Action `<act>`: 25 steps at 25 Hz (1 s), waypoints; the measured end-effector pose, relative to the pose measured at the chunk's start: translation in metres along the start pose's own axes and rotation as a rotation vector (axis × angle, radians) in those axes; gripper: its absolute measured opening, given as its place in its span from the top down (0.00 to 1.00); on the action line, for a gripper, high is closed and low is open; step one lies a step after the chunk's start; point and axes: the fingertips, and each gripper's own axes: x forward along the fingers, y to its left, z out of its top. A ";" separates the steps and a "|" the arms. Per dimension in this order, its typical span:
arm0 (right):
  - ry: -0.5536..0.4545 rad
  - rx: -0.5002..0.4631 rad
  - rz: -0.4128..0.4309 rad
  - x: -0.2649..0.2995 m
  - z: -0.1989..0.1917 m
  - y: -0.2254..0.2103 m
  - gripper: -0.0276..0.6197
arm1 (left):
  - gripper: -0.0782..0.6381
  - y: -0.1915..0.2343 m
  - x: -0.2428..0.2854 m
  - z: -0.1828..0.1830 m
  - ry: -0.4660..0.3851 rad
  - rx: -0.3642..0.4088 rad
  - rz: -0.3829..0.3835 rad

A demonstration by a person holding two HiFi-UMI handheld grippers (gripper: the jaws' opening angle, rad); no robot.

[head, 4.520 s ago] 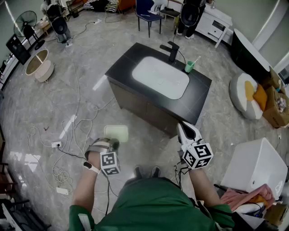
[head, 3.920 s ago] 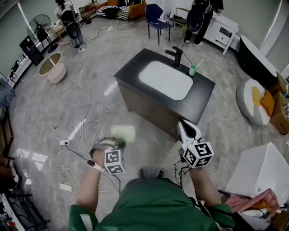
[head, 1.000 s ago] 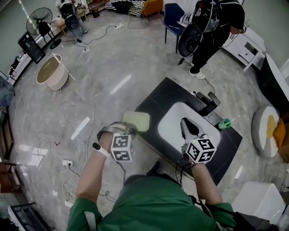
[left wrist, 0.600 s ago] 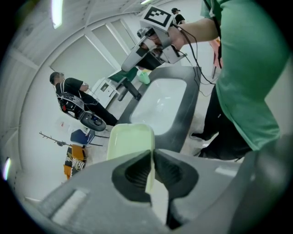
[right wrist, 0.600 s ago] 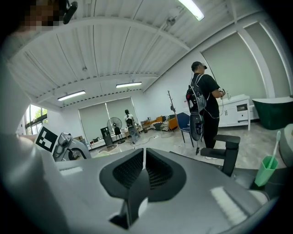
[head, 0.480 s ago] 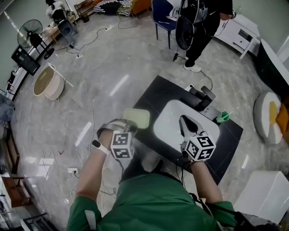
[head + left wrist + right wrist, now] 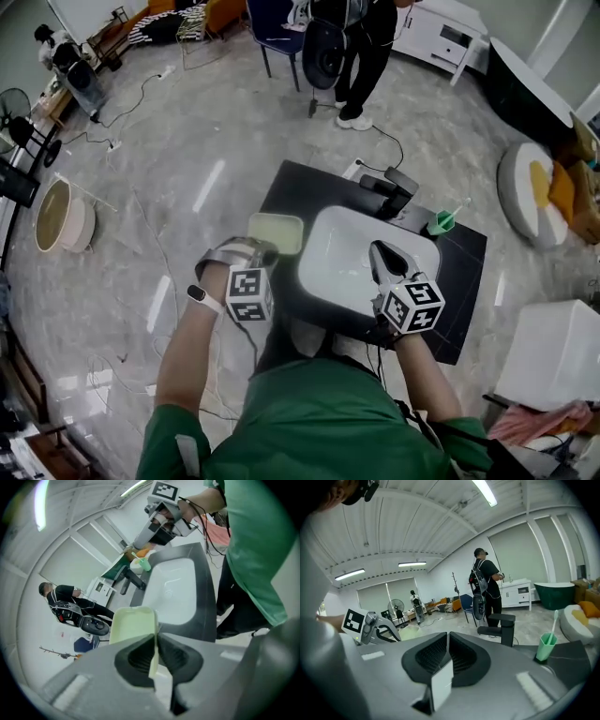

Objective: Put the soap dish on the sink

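The soap dish [image 7: 276,232] is a pale green rounded tray, and my left gripper [image 7: 263,247] is shut on its near edge. It hangs over the left end of the black vanity top [image 7: 292,187], just left of the white sink basin [image 7: 343,264]. In the left gripper view the dish [image 7: 133,624] stands edge-on between the jaws of that gripper [image 7: 154,641], with the basin [image 7: 174,592] beyond. My right gripper [image 7: 381,257] hovers over the basin's right part, shut and holding nothing [image 7: 446,641].
A black faucet [image 7: 391,187] stands at the basin's back, and a green cup with a toothbrush [image 7: 441,223] sits to its right. A person in black [image 7: 361,47] stands behind the vanity. A white box [image 7: 553,352] is on the floor at the right.
The vanity has come much nearer; both grippers, once over the floor in front of it, are now above its top. The dish stayed in the left gripper.
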 end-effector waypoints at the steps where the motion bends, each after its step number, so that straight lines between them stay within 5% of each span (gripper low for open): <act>1: 0.002 0.005 -0.017 0.004 0.001 -0.001 0.93 | 0.86 0.007 0.004 -0.004 -0.008 0.016 -0.001; 13: 0.018 0.046 -0.175 0.065 0.005 0.005 0.93 | 0.86 0.084 0.065 -0.056 -0.091 0.156 -0.045; 25: 0.026 0.145 -0.377 0.060 -0.011 -0.031 0.93 | 0.86 0.125 0.163 -0.056 -0.146 0.230 -0.112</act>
